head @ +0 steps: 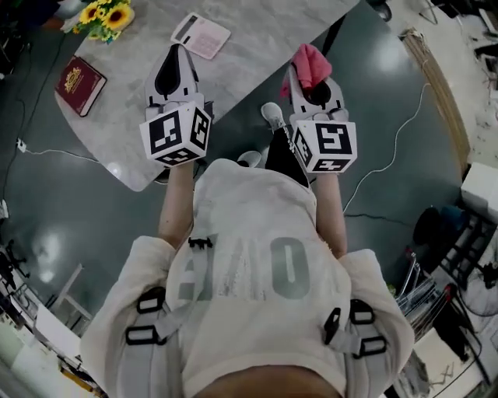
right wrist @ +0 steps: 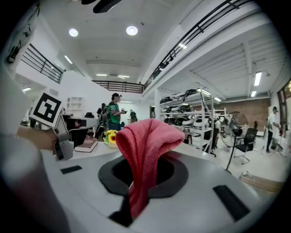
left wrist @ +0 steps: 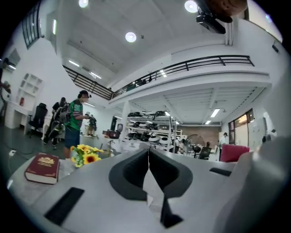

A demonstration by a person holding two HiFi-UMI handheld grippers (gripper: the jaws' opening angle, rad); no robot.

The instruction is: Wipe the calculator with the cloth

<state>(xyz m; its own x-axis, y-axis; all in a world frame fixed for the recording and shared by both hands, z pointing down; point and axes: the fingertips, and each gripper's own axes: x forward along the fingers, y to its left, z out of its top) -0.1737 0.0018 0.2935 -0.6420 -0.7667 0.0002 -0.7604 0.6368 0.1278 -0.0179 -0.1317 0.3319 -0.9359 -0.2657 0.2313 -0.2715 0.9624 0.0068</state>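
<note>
The left tool [head: 177, 56] is closed, its dark jaws meeting at the tips with nothing clearly gripped between them, and it reaches out over the grey marble-patterned bench [head: 257, 39]. The pale pink and white flat calculator [head: 201, 35] lies flat on the bench just beyond that tool's tip and slightly to its right; whether the two touch cannot be told. The right tool [head: 313, 84] is clamped on a pinkish-red terry cloth [right wrist: 145, 141], which bunches up above the jaws and hangs down between them. This tool is off the bench edge, above the dark glossy floor [head: 93, 210]. Further left on the bench lie a dark red hardback book [head: 80, 84] with a gold emblem and, near the far edge, a bunch of yellow sunflowers [head: 105, 17].
</note>
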